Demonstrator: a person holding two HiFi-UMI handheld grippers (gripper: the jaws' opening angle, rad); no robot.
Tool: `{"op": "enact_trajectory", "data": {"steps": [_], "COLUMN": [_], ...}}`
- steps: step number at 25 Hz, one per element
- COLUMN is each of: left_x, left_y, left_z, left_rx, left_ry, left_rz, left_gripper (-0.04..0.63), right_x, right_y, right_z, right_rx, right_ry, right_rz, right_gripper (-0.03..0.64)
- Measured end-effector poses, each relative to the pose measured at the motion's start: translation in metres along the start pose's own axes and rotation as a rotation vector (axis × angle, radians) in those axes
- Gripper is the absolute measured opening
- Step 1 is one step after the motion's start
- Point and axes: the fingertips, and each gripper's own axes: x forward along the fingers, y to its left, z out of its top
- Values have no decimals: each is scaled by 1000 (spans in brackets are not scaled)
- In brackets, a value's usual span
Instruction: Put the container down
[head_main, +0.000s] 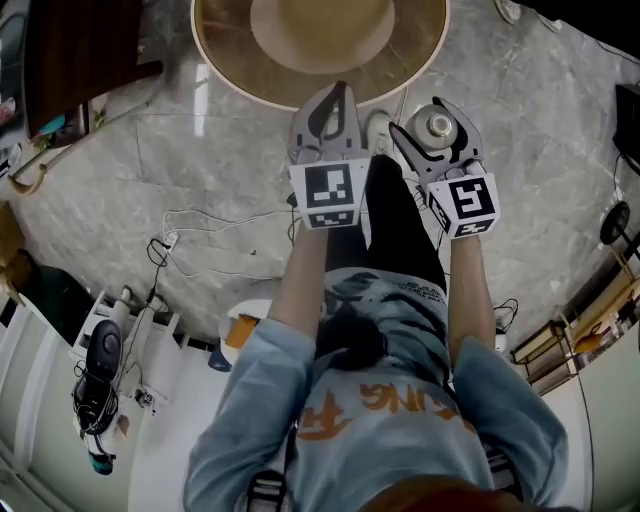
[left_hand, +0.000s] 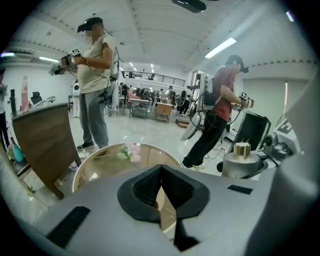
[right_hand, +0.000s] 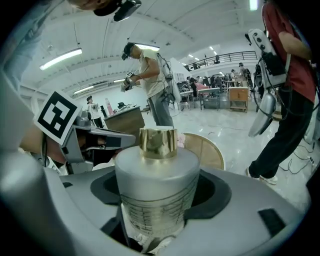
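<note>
Holding the container in the right tool, I have the pads spread wide and pinching its grey body from both sides. It stands upright, with the gold cap on top. The left tool is pressed together on nothing and hangs just beside the right one.

The container is in the air. From the head view I judge it to be over the floor, near the edge of the round table and not yet above the top.

To set it down well, I would carry it forward until the whole base is clear of the rim, then lower it level. The base is hidden under the tool, so I cannot watch it meet the top. I would go down slowly and stop once the body no longer sinks.

A flower lies on the table, so I would choose a bare patch near me. The top looks glossy, and a tilted landing could let the container skid or tip.

Only once it rests flat would I spread the pads, then draw straight back so neither one drags the body. The left tool is best kept aside.
</note>
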Motion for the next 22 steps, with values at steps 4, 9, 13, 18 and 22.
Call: {"op": "enact_trajectory", "data": {"steps": [4, 9, 13, 18, 22], "left_x": [20, 44, 62, 81, 95], "left_y": [-2, -3, 2, 10, 19], "left_z": [-38, -78, -98, -112, -119], "left_rx": [0, -4, -6, -10, -5], "left_ry": [42, 75, 85, 94, 116], "left_rz": [-15, -29, -36, -40, -43], "left_gripper": [26, 26, 26, 26, 26], "right_x": [20, 44, 66, 94, 117], "right_y": [-4, -12, -18, -34, -49], "right_z": [-37, -75, -95, -106, -105], "right_rx": [10, 13, 19, 24, 13], "right_ry": [41, 71, 78, 70, 63], "right_rz": [23, 41, 52, 41, 28], "right_gripper": [351, 351, 351, 351, 351]}}
